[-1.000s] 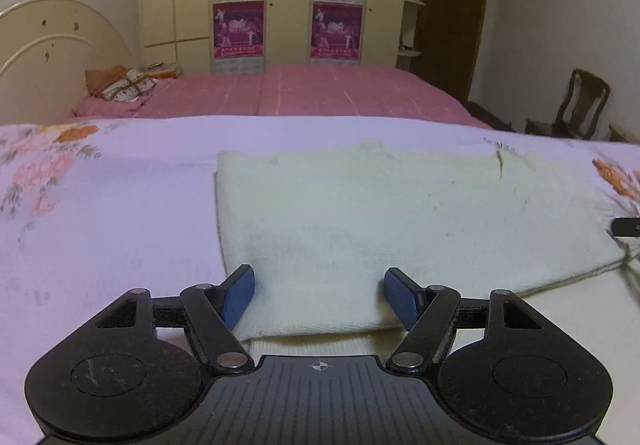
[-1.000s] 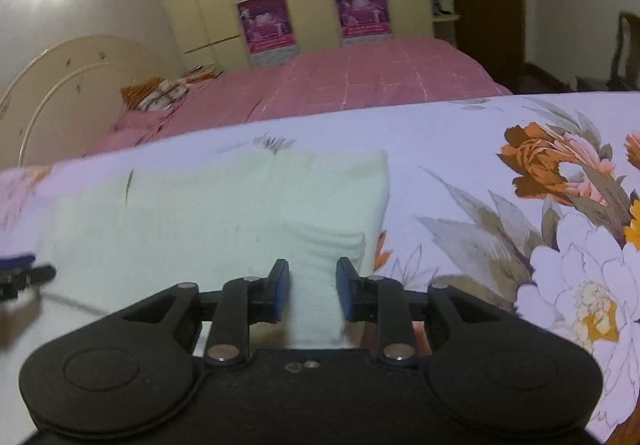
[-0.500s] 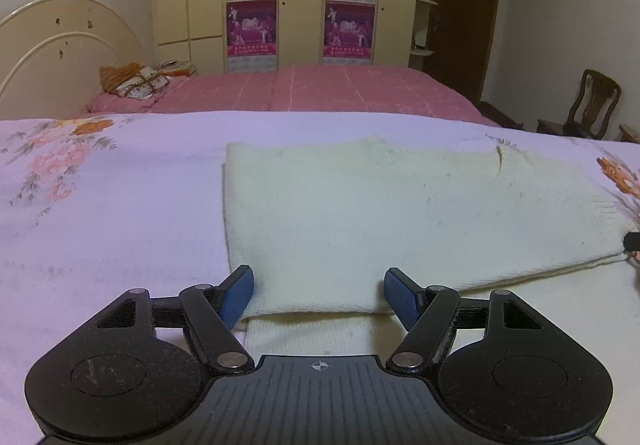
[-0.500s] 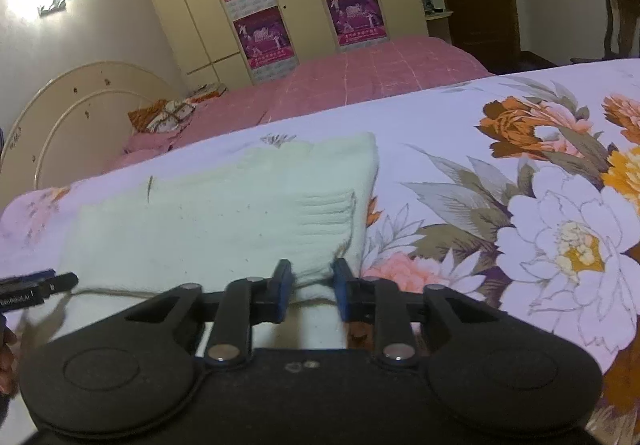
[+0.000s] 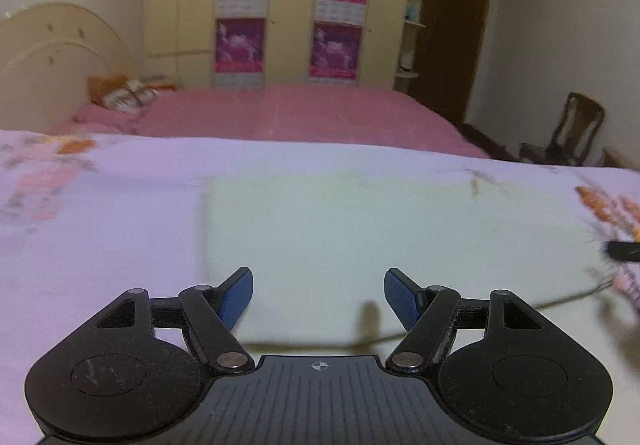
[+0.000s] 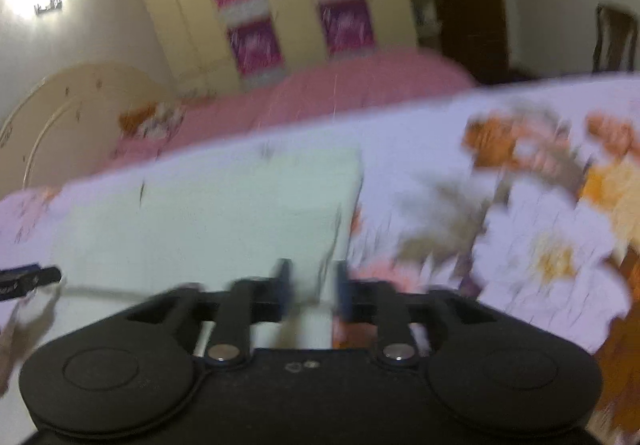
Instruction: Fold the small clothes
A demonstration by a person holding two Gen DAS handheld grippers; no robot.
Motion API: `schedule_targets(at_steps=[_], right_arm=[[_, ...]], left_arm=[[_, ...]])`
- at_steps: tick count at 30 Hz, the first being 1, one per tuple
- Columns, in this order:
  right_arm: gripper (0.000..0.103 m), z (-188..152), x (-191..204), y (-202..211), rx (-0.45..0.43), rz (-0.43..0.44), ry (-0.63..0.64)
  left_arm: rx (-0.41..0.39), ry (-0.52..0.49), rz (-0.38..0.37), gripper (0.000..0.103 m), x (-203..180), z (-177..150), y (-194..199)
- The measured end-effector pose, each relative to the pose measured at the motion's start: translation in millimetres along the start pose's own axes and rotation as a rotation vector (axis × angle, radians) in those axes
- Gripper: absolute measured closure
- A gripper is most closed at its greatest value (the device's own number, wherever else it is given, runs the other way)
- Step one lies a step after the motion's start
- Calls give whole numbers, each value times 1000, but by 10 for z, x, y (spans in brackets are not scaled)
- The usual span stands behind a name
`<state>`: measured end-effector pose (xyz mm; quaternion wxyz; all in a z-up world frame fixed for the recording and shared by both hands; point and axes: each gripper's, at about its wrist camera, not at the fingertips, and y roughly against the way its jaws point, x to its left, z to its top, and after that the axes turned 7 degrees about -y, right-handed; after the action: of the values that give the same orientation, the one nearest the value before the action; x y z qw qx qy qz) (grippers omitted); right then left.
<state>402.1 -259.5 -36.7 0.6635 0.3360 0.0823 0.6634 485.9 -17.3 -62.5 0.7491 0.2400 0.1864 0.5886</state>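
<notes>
Both of my grippers are released: left gripper wide, right gripper just reopening, each over the near edge of the cream garment, already folded flat on the bed; another fold likely remains.

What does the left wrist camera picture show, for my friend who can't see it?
A cream folded garment lies flat on a pale floral bedsheet, with the left gripper open over its near edge, holding nothing. Behind are a pink bed and a poster-covered wardrobe.
</notes>
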Motion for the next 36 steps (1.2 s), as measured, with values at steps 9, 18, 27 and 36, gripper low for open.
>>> schedule_targets(at_steps=[9,18,27,36], right_arm=[[76,-60,707,-794,45,66,159],[72,154,296,-664,-16,-23,54],[71,152,894,-1097,34,46,173],[68,113,905,-1001,29,86,166]], left_arm=[[20,-132,3,19,-562,208,-521],[-6,-29,115,19,237,507,-689],[66,16,193,19,300,433,-999],[13,-12,131,19,48,256,-732]])
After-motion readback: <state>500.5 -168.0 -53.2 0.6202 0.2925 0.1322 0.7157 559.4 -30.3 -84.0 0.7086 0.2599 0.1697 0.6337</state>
